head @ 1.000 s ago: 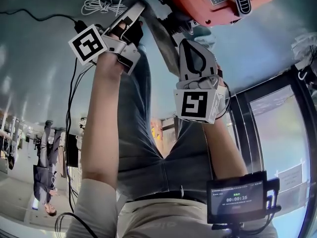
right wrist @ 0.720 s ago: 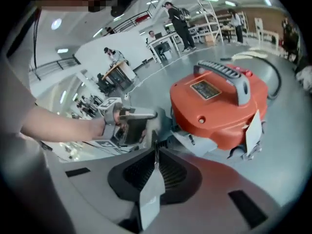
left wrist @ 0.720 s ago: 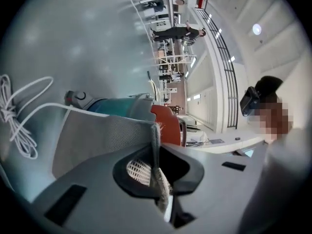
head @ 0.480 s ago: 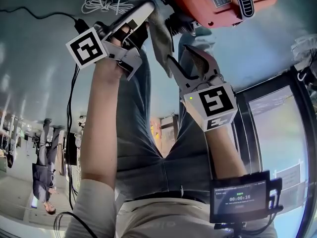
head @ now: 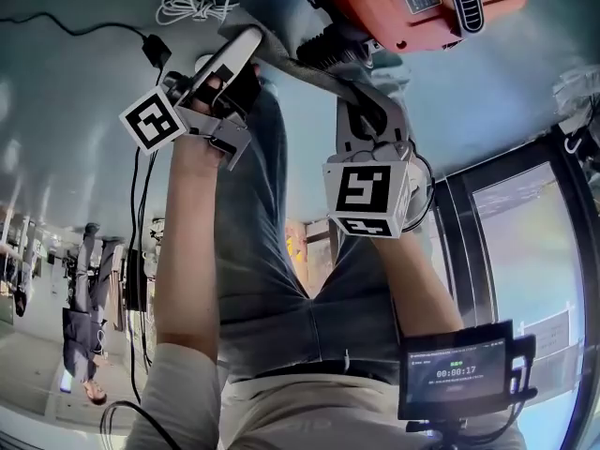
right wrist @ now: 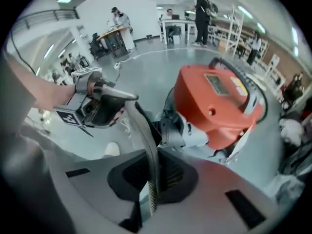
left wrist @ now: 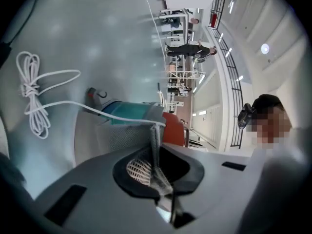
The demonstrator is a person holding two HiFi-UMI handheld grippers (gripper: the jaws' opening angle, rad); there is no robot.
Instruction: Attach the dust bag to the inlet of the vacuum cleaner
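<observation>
Beside the vacuum cleaner (head: 412,3), we held the dust bag (right wrist: 145,135) taut
Both the left gripper (head: 234,54) and right gripper (head: 368,111) were clamped on its fabric; our right had just swung nearer the inlet (right wrist: 168,130), so seating it looked close

Right gripper (right wrist: 150,182): fingers (right wrist: 209,194) pinched together on the grey mesh edge of the dust bag (right wrist: 142,126). The bag strip ran up toward 10 o'clock into the left gripper (right wrist: 100,104). Orange vacuum cleaner (right wrist: 217,106) sat at 2 o'clock on the floor (right wrist: 146,67), its grey inlet fitting (right wrist: 171,129) just beside the strip.
</observation>
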